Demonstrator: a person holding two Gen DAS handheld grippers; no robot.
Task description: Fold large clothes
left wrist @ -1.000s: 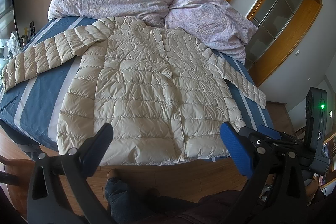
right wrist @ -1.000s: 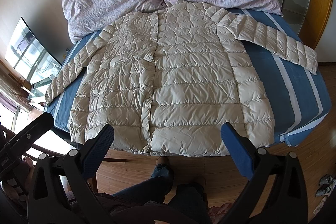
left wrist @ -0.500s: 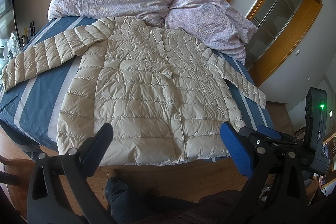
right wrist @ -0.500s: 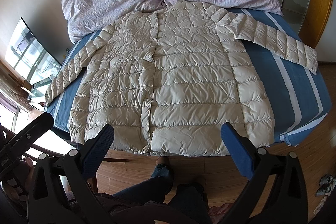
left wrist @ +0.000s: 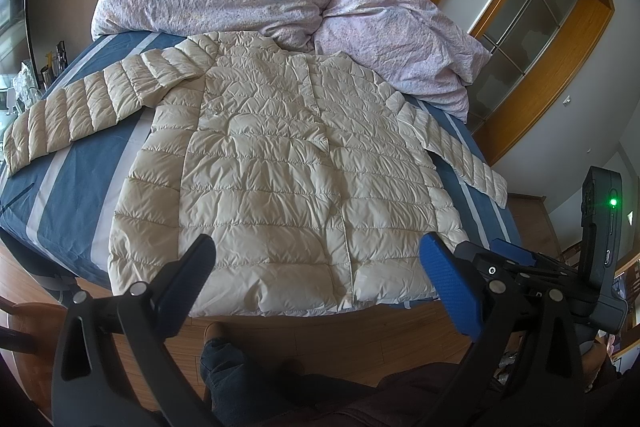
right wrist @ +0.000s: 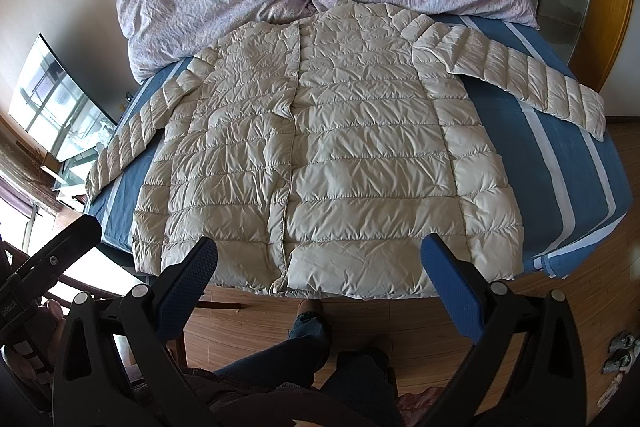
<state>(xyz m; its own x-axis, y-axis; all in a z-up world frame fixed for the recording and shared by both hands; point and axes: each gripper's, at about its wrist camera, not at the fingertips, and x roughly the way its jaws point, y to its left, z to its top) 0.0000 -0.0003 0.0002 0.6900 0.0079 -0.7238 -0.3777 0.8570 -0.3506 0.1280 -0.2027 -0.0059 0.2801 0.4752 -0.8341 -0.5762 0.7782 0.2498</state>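
A cream puffer jacket (left wrist: 280, 167) lies flat, sleeves spread, on a striped bed (left wrist: 72, 187); it looks light, soft and slippery, best pinched at a cuff, while left gripper (left wrist: 320, 267) and right gripper (right wrist: 320, 263) hover wide apart, empty.

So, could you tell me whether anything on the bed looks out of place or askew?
Nothing stands out: the beige puffer jacket lies flat, front up, sleeves spread, on the striped blue sheet. Its hem slightly overhangs the bed edge.

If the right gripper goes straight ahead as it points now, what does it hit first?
Probably the jacket, near its hem at the bed's front edge. The right gripper is open and nothing lies between, though depth is hard to judge.
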